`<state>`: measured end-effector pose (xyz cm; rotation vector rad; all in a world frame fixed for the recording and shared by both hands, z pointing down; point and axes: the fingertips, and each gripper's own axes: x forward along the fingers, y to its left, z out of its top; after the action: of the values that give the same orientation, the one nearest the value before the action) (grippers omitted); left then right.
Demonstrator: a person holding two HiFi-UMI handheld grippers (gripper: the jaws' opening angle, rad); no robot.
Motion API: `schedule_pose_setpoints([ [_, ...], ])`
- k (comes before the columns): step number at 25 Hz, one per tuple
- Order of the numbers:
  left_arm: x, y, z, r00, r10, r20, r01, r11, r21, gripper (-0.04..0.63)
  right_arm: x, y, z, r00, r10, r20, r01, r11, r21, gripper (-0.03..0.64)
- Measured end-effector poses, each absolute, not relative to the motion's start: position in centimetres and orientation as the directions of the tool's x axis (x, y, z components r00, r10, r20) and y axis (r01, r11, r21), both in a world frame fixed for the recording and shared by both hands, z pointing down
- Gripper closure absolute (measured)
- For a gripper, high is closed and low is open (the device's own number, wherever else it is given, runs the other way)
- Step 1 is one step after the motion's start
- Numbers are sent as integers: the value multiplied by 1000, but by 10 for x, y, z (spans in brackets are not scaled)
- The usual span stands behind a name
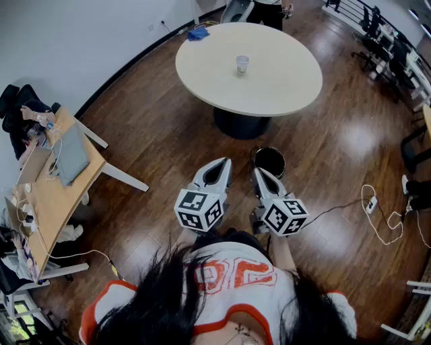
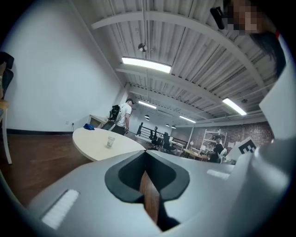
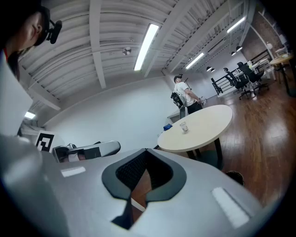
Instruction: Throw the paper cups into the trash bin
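- The left gripper point(image 1: 217, 167) is hanging low over the brown wood floor point(image 1: 155, 135), and its two jaws are pressing together at the tips with nothing between them
- The right gripper point(image 1: 261, 175) is hanging just beside it, and its jaws are sitting shut tight too, holding nothing
- Both grippers are pointing toward the round table point(image 1: 283, 87)
- One paper cup point(image 1: 242, 64) is standing upright near the middle of that table, well apart from both grippers
- The black trash bin point(image 1: 269, 162) is sitting on the floor, near the table's dark foot point(image 1: 239, 124) and just past the right gripper's tips
- The cup is sitting up on the table and the bin is down on the floor, so the two are not touching
- A blue thing point(image 1: 198, 32) is lying at the far edge of the table
- A person point(image 1: 268, 9) is standing on the far side of the table
- A wooden desk point(image 1: 47, 195) with a laptop point(image 1: 71, 158) is standing at the left, and white cables point(image 1: 380, 219) are lying on the floor at the right
- The one holding the grippers is wearing a white top point(image 1: 229, 276) with orange marks
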<state>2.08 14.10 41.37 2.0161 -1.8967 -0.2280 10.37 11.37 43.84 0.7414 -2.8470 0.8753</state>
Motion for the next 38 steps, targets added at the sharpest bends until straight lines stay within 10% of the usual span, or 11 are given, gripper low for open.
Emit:
schedule_pose_setpoints([
  [38,-111,-6,421,140,-977,159,-932,-75,355,595,-34,-30,448,-848,-465,255,-528,701,-479,615],
])
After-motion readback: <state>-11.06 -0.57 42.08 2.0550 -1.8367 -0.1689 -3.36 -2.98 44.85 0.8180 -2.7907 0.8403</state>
